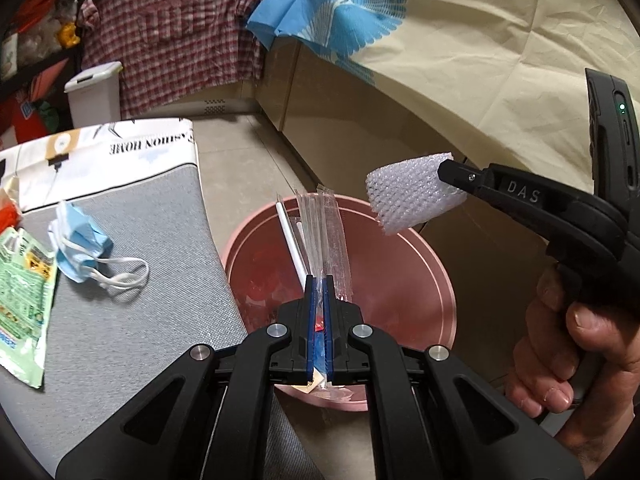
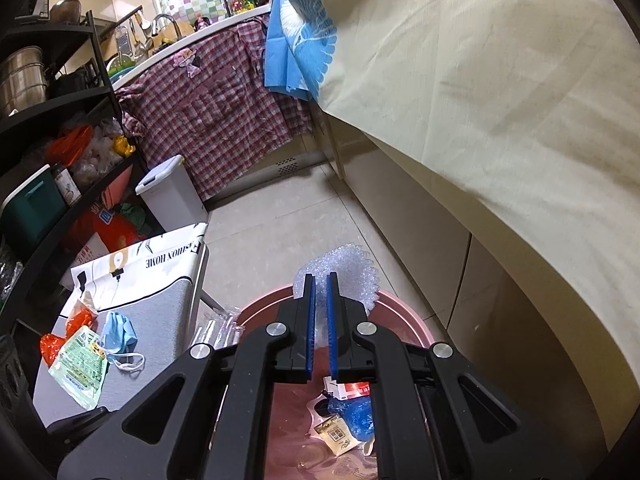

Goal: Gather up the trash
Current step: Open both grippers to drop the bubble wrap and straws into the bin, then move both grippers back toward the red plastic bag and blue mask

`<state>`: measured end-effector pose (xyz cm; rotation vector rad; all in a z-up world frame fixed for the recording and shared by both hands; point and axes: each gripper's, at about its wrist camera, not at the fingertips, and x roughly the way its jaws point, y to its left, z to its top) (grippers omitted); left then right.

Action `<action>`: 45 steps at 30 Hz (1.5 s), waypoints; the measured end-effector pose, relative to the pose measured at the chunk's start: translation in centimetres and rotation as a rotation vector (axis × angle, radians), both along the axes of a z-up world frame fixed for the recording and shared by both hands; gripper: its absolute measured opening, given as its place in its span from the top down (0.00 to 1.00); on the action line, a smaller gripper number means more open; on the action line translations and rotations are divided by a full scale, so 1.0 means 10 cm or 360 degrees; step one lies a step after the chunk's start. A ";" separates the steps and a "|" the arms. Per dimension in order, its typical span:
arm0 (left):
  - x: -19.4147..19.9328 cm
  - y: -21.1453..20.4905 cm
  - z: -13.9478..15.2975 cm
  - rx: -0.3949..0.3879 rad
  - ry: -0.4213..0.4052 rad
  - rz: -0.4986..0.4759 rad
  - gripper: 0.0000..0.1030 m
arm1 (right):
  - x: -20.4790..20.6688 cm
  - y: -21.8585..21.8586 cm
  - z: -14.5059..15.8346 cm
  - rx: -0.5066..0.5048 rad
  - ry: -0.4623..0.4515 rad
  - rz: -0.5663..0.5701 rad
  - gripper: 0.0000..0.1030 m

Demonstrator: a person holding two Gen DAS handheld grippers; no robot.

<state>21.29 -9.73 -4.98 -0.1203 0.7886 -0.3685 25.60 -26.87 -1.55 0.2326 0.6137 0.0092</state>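
Observation:
My left gripper (image 1: 319, 280) is shut on a clear plastic wrapper with a white straw (image 1: 324, 232) and holds it over the pink bin (image 1: 424, 264). My right gripper (image 2: 320, 280) is shut on a piece of white bubble wrap (image 2: 352, 268), also over the pink bin (image 2: 404, 320); it shows in the left wrist view (image 1: 444, 174) holding the bubble wrap (image 1: 408, 196). In the bin lie a blue glove (image 2: 356, 416), a gold sachet (image 2: 338, 438) and a red-white box. A blue face mask (image 1: 80, 240) and a green packet (image 1: 22, 292) lie on the grey table (image 1: 140, 320).
An orange wrapper (image 2: 52, 344) lies at the table's left. A white lidded bin (image 2: 172, 192) stands on the floor by a black shelf (image 2: 48, 120). A plaid shirt (image 2: 216, 112) and cream cloth (image 2: 480, 80) hang over the counters.

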 end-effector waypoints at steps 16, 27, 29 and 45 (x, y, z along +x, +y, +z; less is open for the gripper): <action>-0.22 0.26 0.22 0.0033 -0.0023 0.0074 0.78 | 0.16 0.02 -0.21 -0.0023 0.0164 -0.0071 0.68; -0.82 0.98 0.73 0.0106 -0.0137 0.0264 0.78 | -0.23 0.34 0.06 -0.0062 0.0027 0.0056 0.68; -0.90 1.14 0.79 0.0115 -0.0139 0.0314 0.78 | -0.32 0.43 0.12 -0.0077 -0.0008 0.0087 0.68; -1.29 2.39 1.11 0.0147 -0.0200 0.0635 0.78 | -0.75 1.03 0.30 -0.0126 -0.0164 0.0376 0.80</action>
